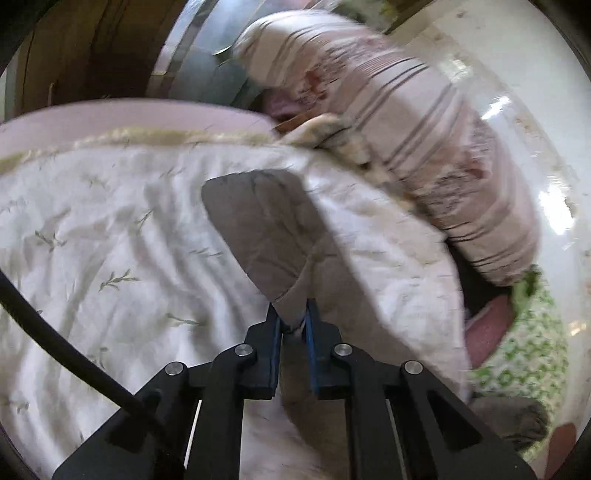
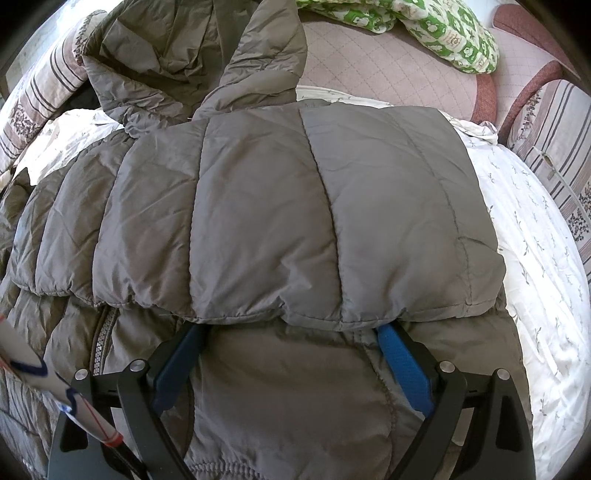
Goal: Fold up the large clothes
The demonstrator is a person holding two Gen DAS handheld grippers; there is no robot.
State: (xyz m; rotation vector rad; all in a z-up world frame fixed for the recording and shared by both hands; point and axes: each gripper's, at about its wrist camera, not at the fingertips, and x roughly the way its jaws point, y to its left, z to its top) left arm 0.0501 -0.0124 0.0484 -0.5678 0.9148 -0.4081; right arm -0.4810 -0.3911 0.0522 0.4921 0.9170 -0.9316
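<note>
Jacket: a grey puffer jacket (image 2: 295,206) lies on the bed's white leaf-print sheet (image 2: 535,258), one part doubled over on top.
Left gripper (image 1: 293,317): fingers clamped on a corner of the grey fabric (image 1: 258,229), lifted off the sheet.
Right gripper (image 2: 291,332): fingers wide apart, tips tucked under the folded edge.
Nearby: striped pillow (image 1: 424,122), green-patterned quilt (image 2: 443,33).

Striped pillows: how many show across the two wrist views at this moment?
2, perhaps the same ones seen twice. The right wrist view shows one striped pillow at the far left and another at the right edge. The left wrist view shows one. Others may be hidden.
</note>
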